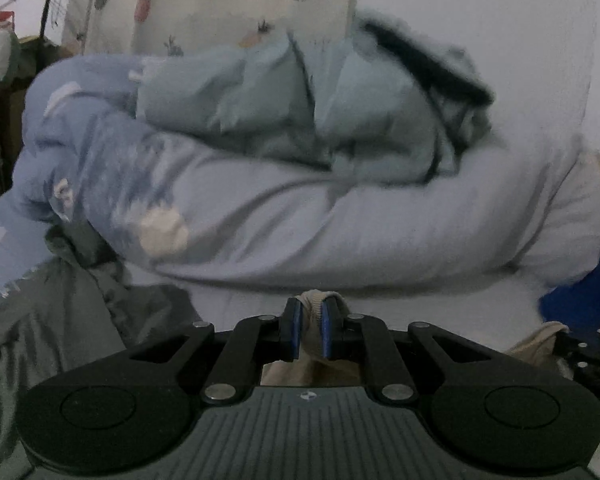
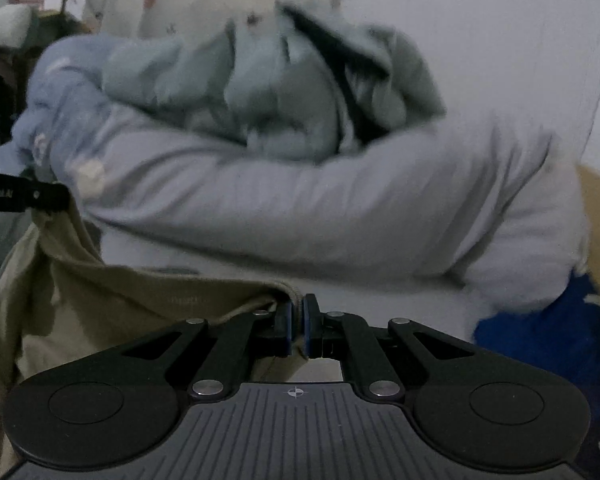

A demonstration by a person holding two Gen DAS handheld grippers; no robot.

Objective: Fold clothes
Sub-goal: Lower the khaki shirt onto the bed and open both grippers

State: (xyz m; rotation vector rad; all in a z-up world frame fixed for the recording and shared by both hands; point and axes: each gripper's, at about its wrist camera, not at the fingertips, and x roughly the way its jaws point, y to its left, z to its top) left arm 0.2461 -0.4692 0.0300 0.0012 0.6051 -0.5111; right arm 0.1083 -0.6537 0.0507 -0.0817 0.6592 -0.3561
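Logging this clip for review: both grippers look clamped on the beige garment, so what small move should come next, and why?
Probably draw the two grippers apart to pull the edge taut. The left gripper and right gripper are each shut on the beige garment, which sags in loose folds between them, in front of the rolled duvet.
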